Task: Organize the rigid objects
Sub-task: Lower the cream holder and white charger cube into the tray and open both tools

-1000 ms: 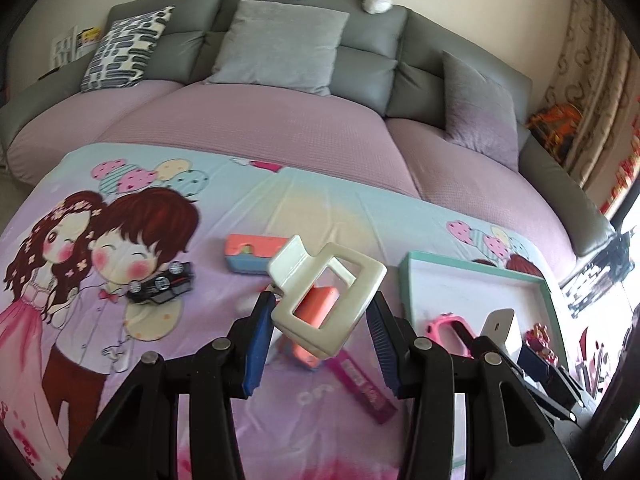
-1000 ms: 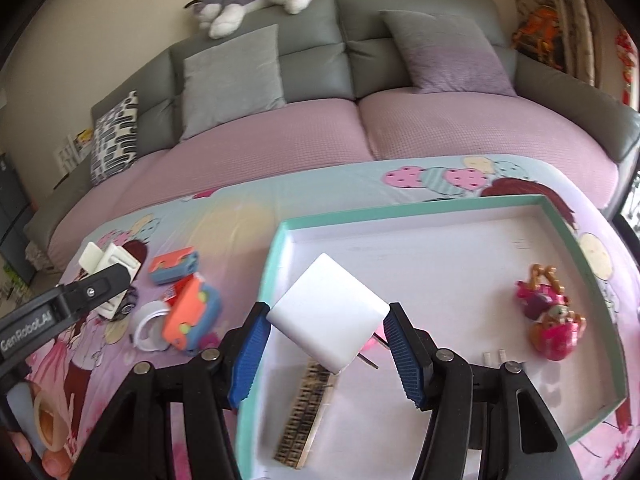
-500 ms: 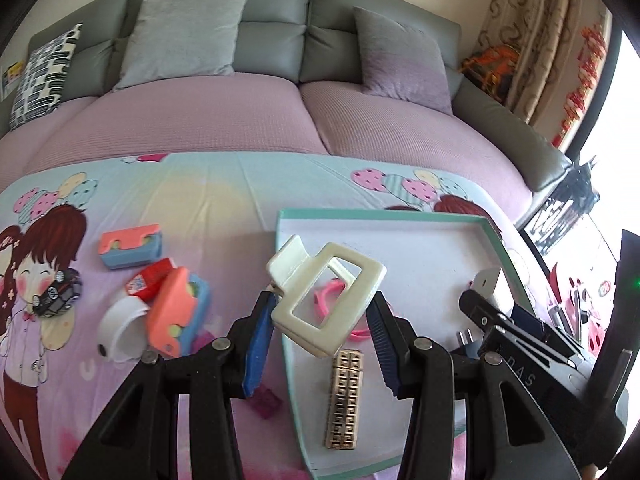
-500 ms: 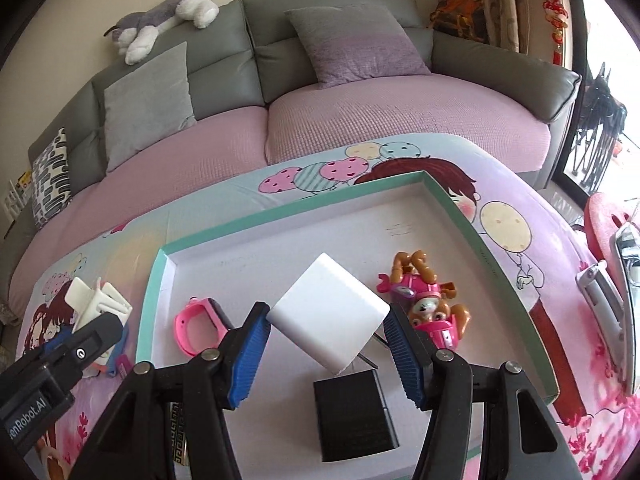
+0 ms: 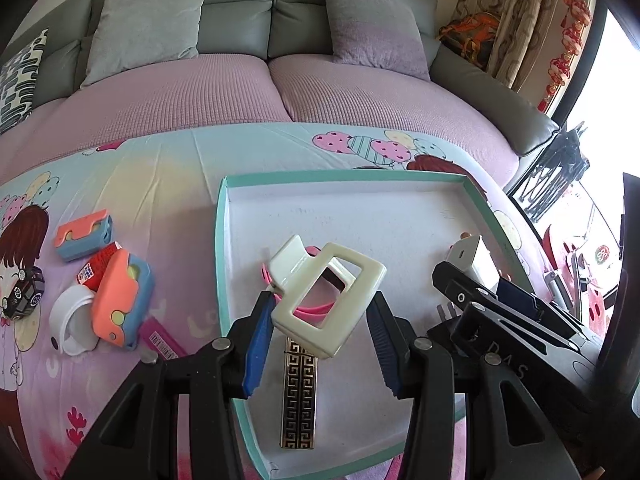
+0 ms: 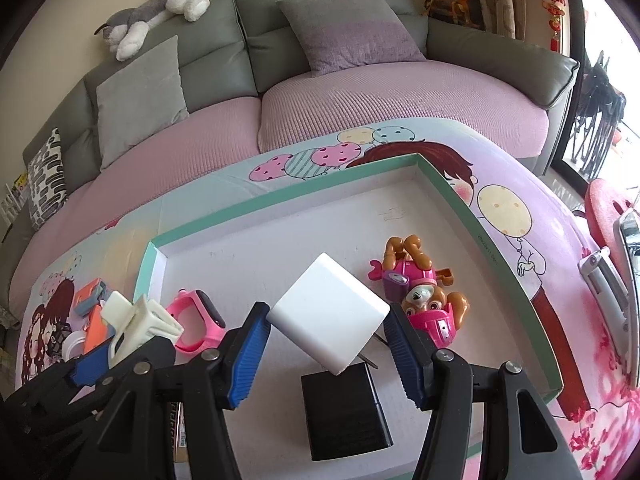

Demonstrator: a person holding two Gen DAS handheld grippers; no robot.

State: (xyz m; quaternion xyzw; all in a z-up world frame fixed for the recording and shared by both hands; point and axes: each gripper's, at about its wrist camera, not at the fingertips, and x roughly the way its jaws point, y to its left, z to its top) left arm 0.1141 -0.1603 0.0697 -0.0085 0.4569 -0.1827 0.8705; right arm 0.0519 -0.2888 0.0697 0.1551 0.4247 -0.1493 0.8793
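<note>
Over the teal-rimmed tray (image 6: 500,256), two grippers each clamp one item: left gripper (image 5: 318,334) a glossy cream rectangular hair claw (image 5: 326,300), right gripper (image 6: 328,346) a plain white square charger (image 6: 328,314). Four items lie inside.

Each wrist camera sits close behind its own claw and looks steeply down and forward at the tray (image 5: 224,216), with the sofa (image 5: 276,16) behind. The left view takes in the table (image 5: 168,168) beside the tray. Both views share the tray (image 6: 504,268), pink band (image 6: 192,320) and sofa.
</note>
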